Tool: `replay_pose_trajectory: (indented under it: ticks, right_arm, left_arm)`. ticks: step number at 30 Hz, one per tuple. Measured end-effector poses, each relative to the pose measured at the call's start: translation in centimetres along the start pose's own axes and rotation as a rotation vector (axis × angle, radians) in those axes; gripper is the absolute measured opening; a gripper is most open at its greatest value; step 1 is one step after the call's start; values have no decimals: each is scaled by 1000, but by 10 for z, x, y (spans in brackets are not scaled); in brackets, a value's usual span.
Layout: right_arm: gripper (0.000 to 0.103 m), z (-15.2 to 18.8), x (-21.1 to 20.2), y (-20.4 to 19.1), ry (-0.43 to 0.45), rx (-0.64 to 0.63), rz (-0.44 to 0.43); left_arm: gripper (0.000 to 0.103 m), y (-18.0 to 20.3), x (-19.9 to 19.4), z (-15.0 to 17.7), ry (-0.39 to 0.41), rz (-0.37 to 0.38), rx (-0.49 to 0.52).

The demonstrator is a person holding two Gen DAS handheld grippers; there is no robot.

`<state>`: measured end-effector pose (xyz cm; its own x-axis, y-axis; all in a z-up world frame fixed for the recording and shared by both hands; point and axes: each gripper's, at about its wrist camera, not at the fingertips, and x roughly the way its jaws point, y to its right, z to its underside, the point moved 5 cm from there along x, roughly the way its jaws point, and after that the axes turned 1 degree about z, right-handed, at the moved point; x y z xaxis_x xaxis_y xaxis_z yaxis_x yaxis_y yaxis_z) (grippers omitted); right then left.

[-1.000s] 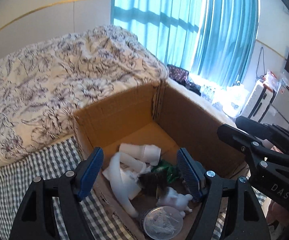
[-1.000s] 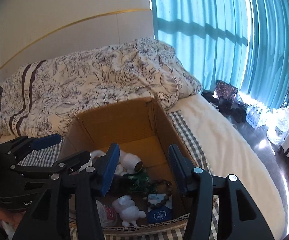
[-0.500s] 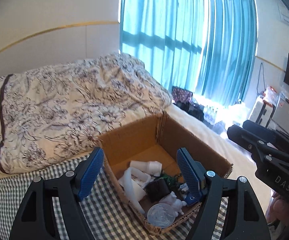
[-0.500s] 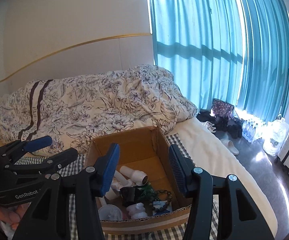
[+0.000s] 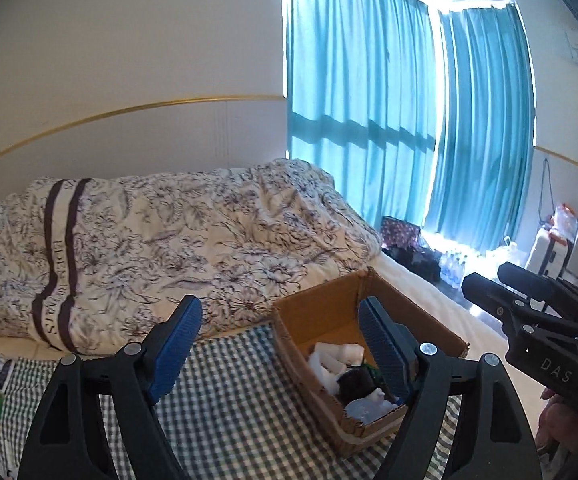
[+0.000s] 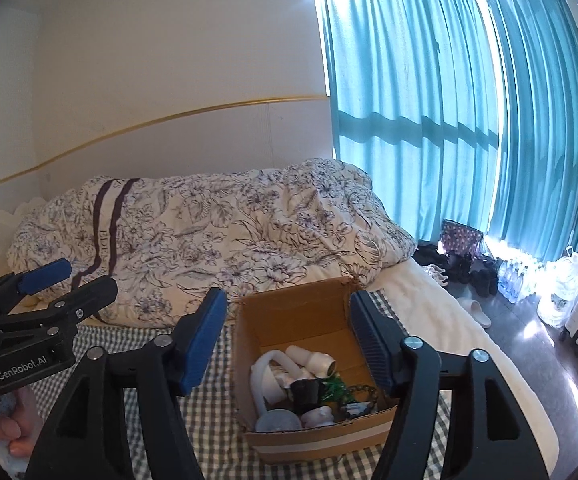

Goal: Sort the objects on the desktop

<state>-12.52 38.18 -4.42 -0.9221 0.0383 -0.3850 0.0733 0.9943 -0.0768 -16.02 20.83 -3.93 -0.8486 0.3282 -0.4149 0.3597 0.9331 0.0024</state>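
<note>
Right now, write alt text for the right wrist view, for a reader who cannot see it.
An open, empty right claw frames a cardboard box of small objects, among them a white pipe piece and a bead bracelet, on a checked cloth over a bed. Behind lie a floral duvet and teal curtains; the open left claw shows at left.

One cardboard box sits at lower centre of the right wrist view, on one checked cloth. Inside it lie one white bent pipe, one black cup, one bead bracelet, one clear round lid and one white figurine. Two grippers show. Two teal curtains hang upper right, above one floral duvet.
</note>
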Motion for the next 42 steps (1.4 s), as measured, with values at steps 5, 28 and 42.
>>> replay_pose_trajectory:
  ticks: [5,28,42]
  right_arm:
    - [73,-5,-19,-17,28,-11,-23]
    - [103,-10,-65,-111,90,-91,-155]
    - [103,6,-68,-154,63,-132,-232]
  left_arm:
    - [90,-17,-28,-4,35,-41,-4]
    - [103,-122,-141,10,113,-277,-119]
    - [103,-161,-169,27,110,-346,-170]
